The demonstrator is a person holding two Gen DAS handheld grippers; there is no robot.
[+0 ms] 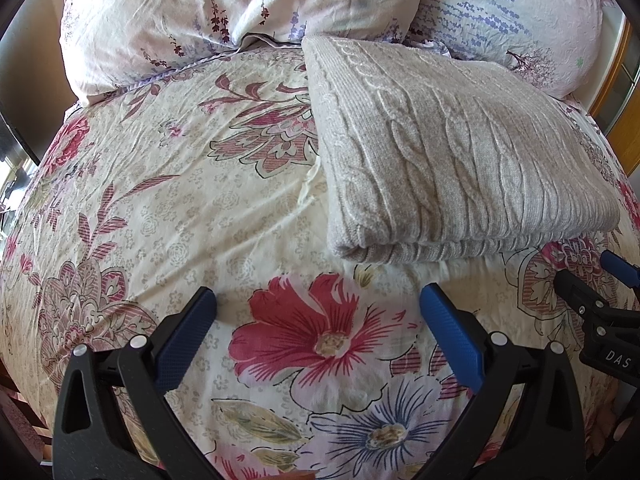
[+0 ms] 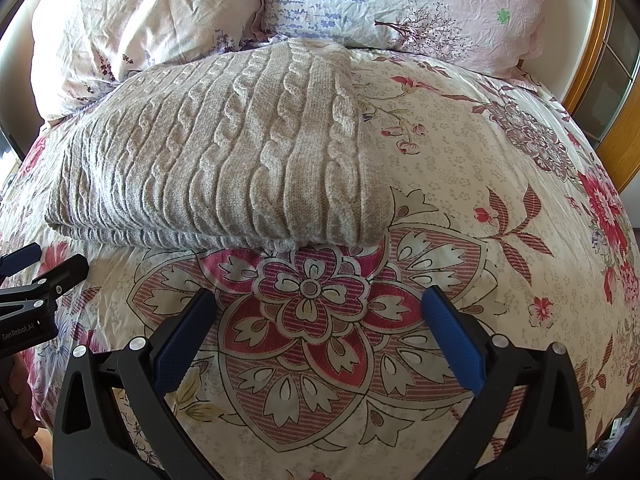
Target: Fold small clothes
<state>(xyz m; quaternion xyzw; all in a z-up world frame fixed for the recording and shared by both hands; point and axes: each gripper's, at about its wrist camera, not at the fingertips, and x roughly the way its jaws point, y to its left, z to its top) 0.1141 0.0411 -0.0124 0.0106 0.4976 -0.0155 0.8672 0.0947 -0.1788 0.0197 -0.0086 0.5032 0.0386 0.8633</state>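
A beige cable-knit sweater (image 1: 460, 152), folded into a thick rectangle, lies on a bed covered by a cream bedspread printed with red and pink flowers (image 1: 168, 208). It sits just ahead of both tongs, touching neither. The left tongs (image 1: 318, 312) and right tongs (image 2: 320, 312) hover over the bedspread with their blue-padded fingers spread wide apart, holding nothing. Beyond the sweater rest two pale floral pillows (image 2: 420, 4). A wooden frame (image 2: 616, 120) borders the bed far right of the tongs.
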